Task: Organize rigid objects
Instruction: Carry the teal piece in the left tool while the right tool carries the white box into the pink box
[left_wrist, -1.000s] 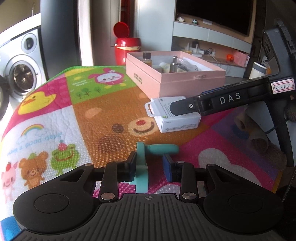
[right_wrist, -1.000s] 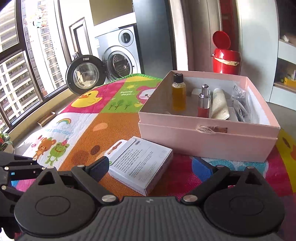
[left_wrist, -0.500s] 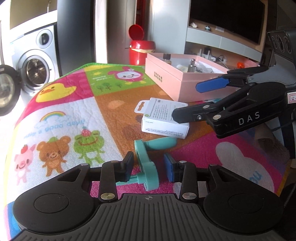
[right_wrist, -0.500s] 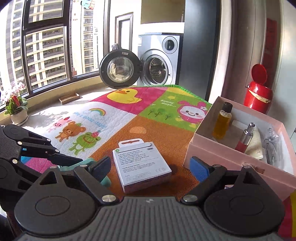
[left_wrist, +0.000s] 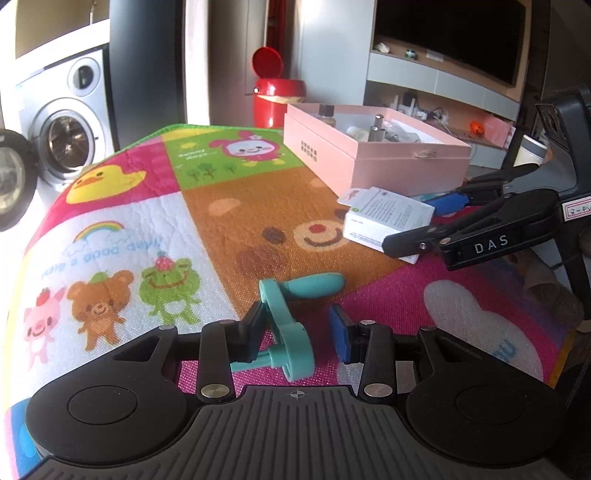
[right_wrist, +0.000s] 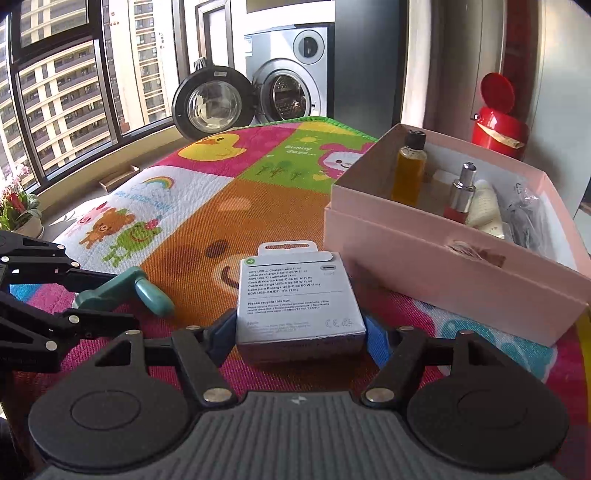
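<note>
Pink box (right_wrist: 461, 273) just beyond white carton (right_wrist: 299, 299).

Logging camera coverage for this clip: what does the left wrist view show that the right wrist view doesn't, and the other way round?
Only the left wrist view shows the dark TV and the shelf under it. Only the right wrist view shows the window, the potted flowers and the cable box's printed label. Both show the pink box, white cable box, teal crank handle, play mat, washing machine and red bin.
</note>
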